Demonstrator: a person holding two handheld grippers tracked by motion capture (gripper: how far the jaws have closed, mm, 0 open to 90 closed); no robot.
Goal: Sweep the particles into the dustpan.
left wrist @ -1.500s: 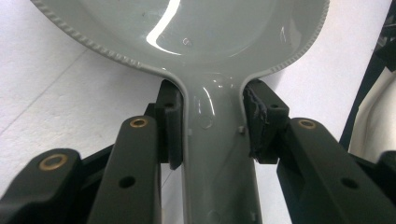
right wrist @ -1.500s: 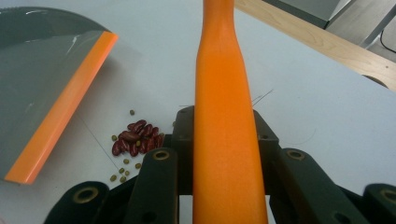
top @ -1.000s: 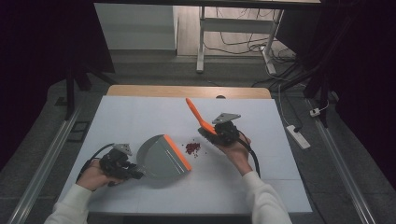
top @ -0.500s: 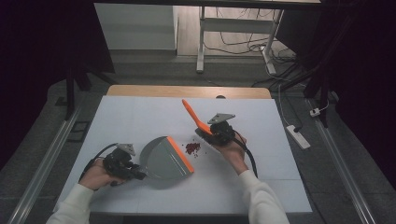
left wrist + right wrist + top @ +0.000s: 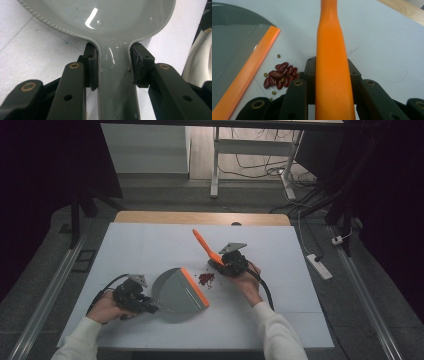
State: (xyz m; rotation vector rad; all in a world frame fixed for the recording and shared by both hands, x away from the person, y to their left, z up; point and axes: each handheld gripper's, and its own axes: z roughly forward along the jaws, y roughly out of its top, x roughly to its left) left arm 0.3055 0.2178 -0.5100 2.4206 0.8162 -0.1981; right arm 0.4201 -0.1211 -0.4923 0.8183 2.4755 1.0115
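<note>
White and matte, the table [image 5: 150, 245] carries the whole job, with a bare strip of wood along its far edge and dark floor around it. Taking the dustpan [image 5: 175, 290] as the landmark: it lies flat toward the near-left of the top, a smooth glossy grey plastic scoop with a finely ribbed rim, a narrow handle and a bright orange rubbery lip [image 5: 195, 287] facing right. At its handle end the left gripper [image 5: 113, 66] is clamped on the handle, black pads pressing both sides. Off the lip side, the right gripper [image 5: 227, 265] grips a brush [image 5: 332, 75] by its smooth, tapering orange handle, which slants up and away from the dustpan; the bristles are hidden beneath the gripper. Between lip and brush, just beside the lip but not touching it, sits a small heap of beans [image 5: 206, 279]: glossy dark red kidney shapes with a few tiny round green ones scattered at the edge. As I read it, the beans are gathered and the tools are in position, yet the pan looks empty, so the actual sweep over the lip remains to be done.
</note>
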